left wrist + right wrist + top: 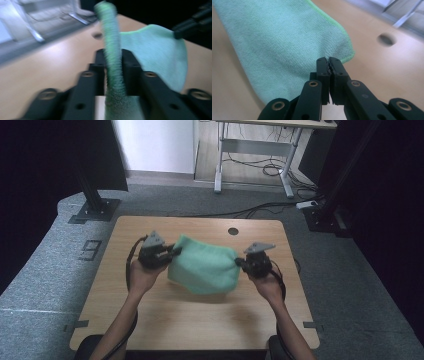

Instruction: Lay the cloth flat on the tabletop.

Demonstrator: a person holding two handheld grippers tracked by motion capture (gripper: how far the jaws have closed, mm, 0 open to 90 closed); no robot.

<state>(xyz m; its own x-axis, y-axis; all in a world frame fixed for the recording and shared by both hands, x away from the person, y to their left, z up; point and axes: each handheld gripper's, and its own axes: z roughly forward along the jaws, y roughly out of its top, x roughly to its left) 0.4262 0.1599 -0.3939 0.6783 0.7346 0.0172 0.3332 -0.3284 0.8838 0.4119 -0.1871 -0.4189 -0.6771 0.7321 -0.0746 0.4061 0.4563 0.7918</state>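
Green cloth (205, 270) held up between two claws above the desk (150, 320).

At the left, the person's left forearm reaches up from the near edge, hand wrapped under the left claw (176, 251), whose jaws pinch a bunched edge of the cloth. The cloth hangs slack in the middle, clear of the wood. At the right, the right forearm mirrors it, and the right claw (238, 263) has its jaws pressed together on the cloth's opposite corner (342, 53).
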